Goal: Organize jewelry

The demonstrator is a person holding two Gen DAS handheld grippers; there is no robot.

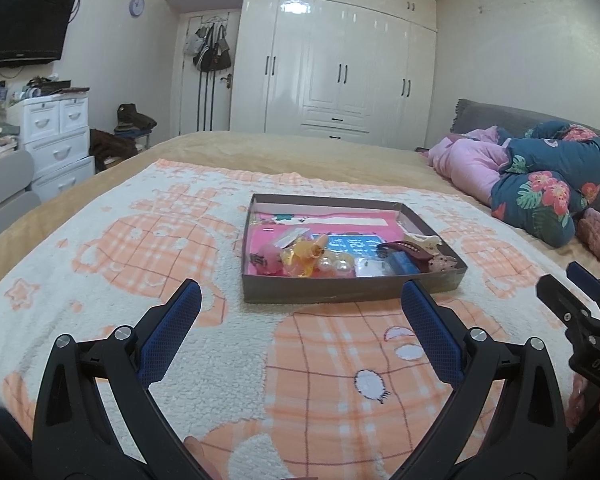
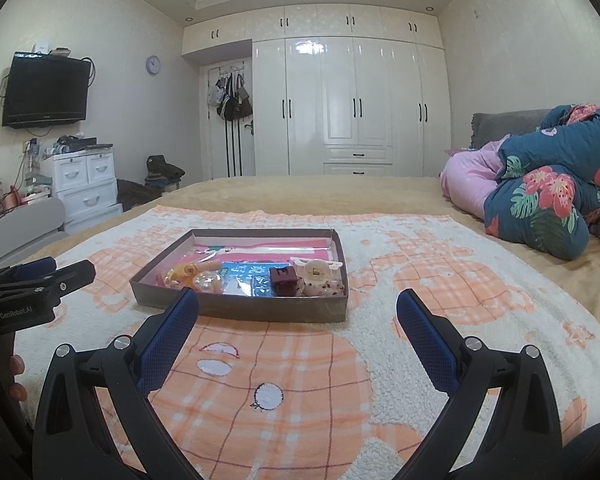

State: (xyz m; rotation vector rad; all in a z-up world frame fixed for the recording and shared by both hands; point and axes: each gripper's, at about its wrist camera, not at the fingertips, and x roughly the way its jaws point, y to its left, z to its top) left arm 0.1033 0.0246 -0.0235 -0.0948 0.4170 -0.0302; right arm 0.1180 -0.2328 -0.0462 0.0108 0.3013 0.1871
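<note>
We hold the left gripper [image 1: 300,292] and right gripper [image 2: 298,300] with fingers spread wide, gripping nothing, above the peach-checked blanket [image 1: 340,380]. The shallow cardboard tray [image 1: 340,294] lies ahead on it, holding pearl beads [image 1: 334,266], a maroon hair clip [image 2: 284,278] and what may be an amber trinket [image 1: 300,258].

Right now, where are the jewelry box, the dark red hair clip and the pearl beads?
jewelry box [image 1: 340,293], left wrist view, on its near outer wall.
dark red hair clip [image 2: 283,279], right wrist view, on the clip's body.
pearl beads [image 1: 335,266], left wrist view, on one bead.
</note>
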